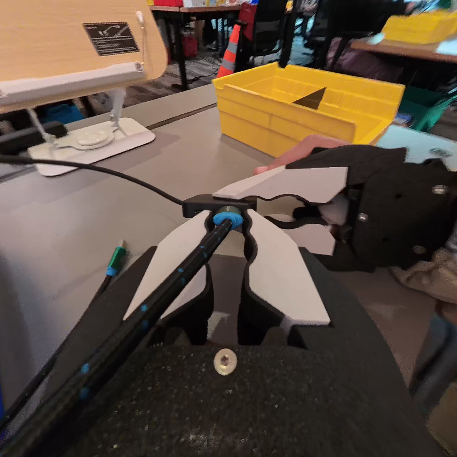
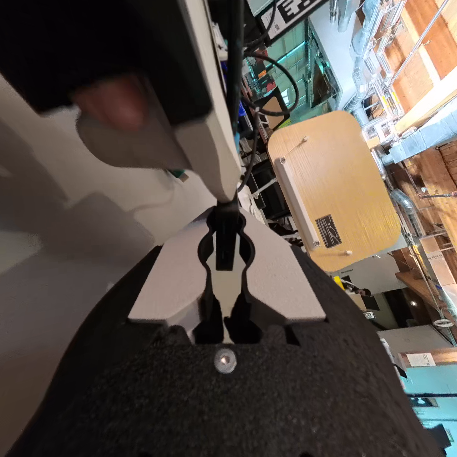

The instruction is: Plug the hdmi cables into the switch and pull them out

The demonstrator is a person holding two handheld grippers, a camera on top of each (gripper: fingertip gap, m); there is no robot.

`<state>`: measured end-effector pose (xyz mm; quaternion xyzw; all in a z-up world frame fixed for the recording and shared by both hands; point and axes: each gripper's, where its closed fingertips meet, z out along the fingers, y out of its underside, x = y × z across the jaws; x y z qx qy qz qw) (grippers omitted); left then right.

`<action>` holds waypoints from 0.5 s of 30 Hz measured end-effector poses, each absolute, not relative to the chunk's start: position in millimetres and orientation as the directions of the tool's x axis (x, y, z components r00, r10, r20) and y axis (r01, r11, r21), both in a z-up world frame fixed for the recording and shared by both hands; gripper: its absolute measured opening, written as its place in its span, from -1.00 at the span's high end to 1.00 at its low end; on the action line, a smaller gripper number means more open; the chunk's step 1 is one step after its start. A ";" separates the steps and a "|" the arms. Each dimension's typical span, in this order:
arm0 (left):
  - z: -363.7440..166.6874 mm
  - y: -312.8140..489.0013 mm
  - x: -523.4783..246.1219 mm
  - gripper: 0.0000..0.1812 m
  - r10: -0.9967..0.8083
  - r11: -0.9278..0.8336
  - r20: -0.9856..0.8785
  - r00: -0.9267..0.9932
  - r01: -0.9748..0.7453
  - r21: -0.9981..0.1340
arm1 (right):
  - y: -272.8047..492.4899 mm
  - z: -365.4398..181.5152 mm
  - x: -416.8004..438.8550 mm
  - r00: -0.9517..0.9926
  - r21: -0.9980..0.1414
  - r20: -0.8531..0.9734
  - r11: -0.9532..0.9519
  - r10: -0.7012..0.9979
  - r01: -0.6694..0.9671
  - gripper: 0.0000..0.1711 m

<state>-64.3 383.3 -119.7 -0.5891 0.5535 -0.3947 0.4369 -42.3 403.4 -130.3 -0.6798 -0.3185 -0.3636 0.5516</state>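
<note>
Black rectangular label with white print and small diagram on underside of light wood-grain tilted board, print too blurry to read. Same label visible in right wrist view, also not readable. Black-and-white sign with big block characters up top, cut off. White sheet with fine print at lower right, too small to read.

I work in a workshop-like lab: my grey table carries a yellow parts bin, an orange traffic cone stands among further desks and chairs behind, and exposed pipes run under bare plywood panels.
</note>
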 end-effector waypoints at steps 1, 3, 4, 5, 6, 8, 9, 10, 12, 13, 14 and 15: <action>-121.3 385.1 -64.5 0.76 -0.995 0.002 -0.032 0.092 -0.315 -0.949 | 402.7 -128.3 -48.8 0.526 -0.514 0.850 -0.174 0.030 0.840 0.85; -123.2 385.6 -64.8 0.76 -0.995 -0.025 -0.006 0.095 -0.315 -0.949 | 402.3 -127.5 -52.2 0.512 -0.499 0.859 -0.180 0.029 0.848 0.84; -124.2 386.1 -65.0 0.76 -0.995 -0.036 0.006 0.095 -0.317 -0.948 | 402.8 -128.6 -52.2 0.521 -0.506 0.853 -0.181 0.040 0.843 0.85; -124.6 386.5 -65.2 0.76 -0.995 -0.044 0.014 0.097 -0.319 -0.947 | 403.5 -129.7 -52.2 0.539 -0.523 0.841 -0.184 0.051 0.832 0.85; -124.5 386.7 -65.4 0.76 -0.995 -0.050 0.019 0.099 -0.318 -0.947 | 403.9 -130.2 -52.4 0.554 -0.536 0.831 -0.183 0.058 0.824 0.86; -122.5 386.1 -66.3 0.77 -0.994 -0.051 0.019 0.105 -0.312 -0.949 | 404.1 -128.6 -52.5 0.542 -0.528 0.838 -0.167 0.056 0.833 0.86; -121.0 385.8 -66.8 0.77 -0.994 -0.043 0.010 0.107 -0.308 -0.950 | 404.0 -127.1 -52.7 0.534 -0.522 0.844 -0.159 0.049 0.838 0.86; -119.4 385.5 -67.3 0.76 -0.994 -0.033 0.000 0.108 -0.305 -0.952 | 403.9 -125.1 -53.0 0.527 -0.517 0.849 -0.152 0.039 0.843 0.86; -112.1 384.4 -68.9 0.77 -0.994 -0.024 -0.005 0.108 -0.272 -0.962 | 404.3 -123.5 -51.5 0.527 -0.517 0.849 -0.157 0.026 0.841 0.86; -96.7 381.9 -71.9 0.76 -0.995 -0.009 -0.011 0.098 -0.201 -0.979 | 405.8 -133.1 -32.9 0.522 -0.499 0.853 -0.265 0.018 0.825 0.86; -79.4 381.5 -76.9 0.76 -0.993 0.029 -0.045 0.105 -0.151 -0.988 | 405.5 -149.5 -8.8 0.529 -0.482 0.848 -0.364 0.035 0.797 0.86; -70.0 385.0 -81.0 0.76 -0.986 0.078 -0.099 0.131 -0.157 -0.985 | 402.3 -146.3 -0.9 0.563 -0.530 0.826 -0.331 0.008 0.781 0.86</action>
